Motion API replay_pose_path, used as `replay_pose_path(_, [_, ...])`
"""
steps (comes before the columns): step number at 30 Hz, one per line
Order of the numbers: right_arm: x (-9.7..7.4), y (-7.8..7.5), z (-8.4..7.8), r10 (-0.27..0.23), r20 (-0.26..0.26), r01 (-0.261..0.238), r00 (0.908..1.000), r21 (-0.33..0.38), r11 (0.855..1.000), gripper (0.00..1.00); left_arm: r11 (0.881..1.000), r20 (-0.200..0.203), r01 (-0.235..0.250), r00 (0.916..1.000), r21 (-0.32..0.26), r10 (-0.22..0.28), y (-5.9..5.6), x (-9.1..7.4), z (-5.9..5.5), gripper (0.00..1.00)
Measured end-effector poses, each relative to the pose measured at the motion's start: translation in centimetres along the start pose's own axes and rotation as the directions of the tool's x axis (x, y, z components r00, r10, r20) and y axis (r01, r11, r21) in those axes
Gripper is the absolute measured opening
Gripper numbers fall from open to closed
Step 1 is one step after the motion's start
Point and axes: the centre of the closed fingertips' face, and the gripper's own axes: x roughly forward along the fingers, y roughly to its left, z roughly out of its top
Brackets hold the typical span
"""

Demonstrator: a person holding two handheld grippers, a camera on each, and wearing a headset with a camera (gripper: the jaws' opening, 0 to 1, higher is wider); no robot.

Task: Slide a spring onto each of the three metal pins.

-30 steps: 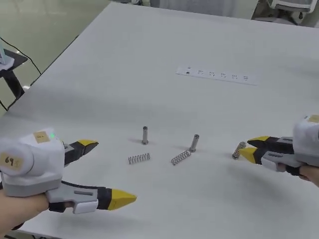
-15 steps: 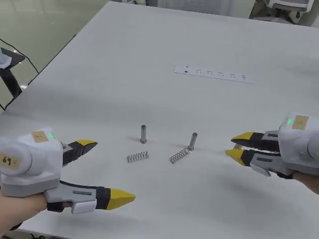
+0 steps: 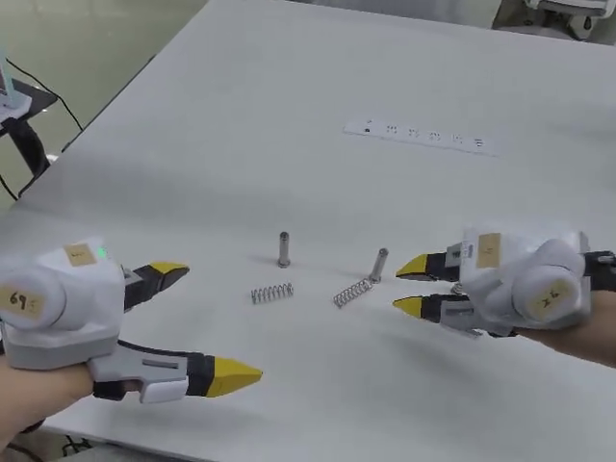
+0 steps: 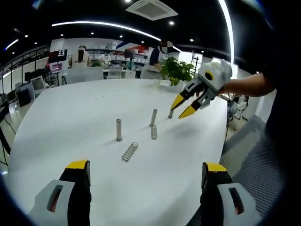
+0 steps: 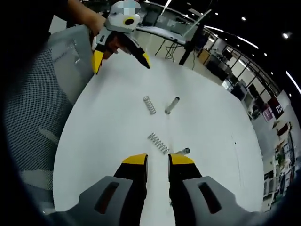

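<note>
Standing beside right hand-held gripper [image 4: 178, 111] is third pin [image 4: 170, 113].

White pwr strip [image 3: 422, 138] lay on white table [image 3: 241, 115], well fwd of right gripper [image 3: 397, 290]; potted plant [image 4: 176, 70] stood beyond it; mesh chair [image 5: 33, 108] beside it.

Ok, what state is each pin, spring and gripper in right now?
Left gripper: open wide, empty.
Right gripper: slightly open, empty.
Left pin: upright, bare.
Middle pin: upright, bare.
Left spring: lying flat, loose.
Right spring: lying flat beside middle pin.
Third pin: upright by right gripper's tips, too small to judge.
</note>
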Motion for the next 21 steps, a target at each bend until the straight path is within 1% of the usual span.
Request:
replay_pose_path(2, [0.6, 0.3, 0.0, 0.019, -0.02, -0.02, 0.9996, -0.046, 0.999, 0.15, 1.0, 0.002, 0.001, 1.0, -0.003, -0.001, -0.1, 0.0, 0.0, 0.96])
replay_pose_path(6, [1.8, 0.4, -0.1, 0.033, -0.051, -0.038, 0.9981, -0.106, 0.994, 0.15, 1.0, 0.005, 0.003, 1.0, -0.004, -0.003, -0.1, 0.1, 0.2, 0.96])
replay_pose_path(12, [3.2, -0.2, 0.4, 0.04, -0.073, -0.051, 0.9965, -0.153, 0.987, 0.18, 1.0, 0.009, 0.001, 1.0, -0.002, -0.001, 0.0, 0.1, 0.5, 0.95])
replay_pose_path(13, [3.6, -0.2, 0.3, 0.039, -0.081, -0.054, 0.9959, -0.182, 0.982, 0.19, 1.0, 0.01, 0.003, 0.9999, -0.005, -0.002, 0.0, 0.2, 0.5, 0.95])
replay_pose_path(15, [4.0, -0.1, 0.1, 0.053, -0.102, -0.073, 0.9934, -0.205, 0.976, 0.2, 1.0, 0.008, 0.004, 1.0, -0.001, -0.004, 0.0, 0.2, 0.5, 0.95])
replay_pose_path(16, [4.4, -0.2, 0.1, 0.049, -0.11, -0.073, 0.9928, -0.227, 0.971, 0.21, 1.0, 0.007, 0.005, 1.0, 0.0, -0.005, 0.0, 0.3, 0.5, 0.95])
replay_pose_path(21, [5.5, -0.2, 0.2, 0.067, -0.122, -0.095, 0.9902, -0.238, 0.967, 0.23, 1.0, 0.013, 0.008, 0.9999, 0.0, -0.008, 0.1, 0.3, 0.7, 0.95])
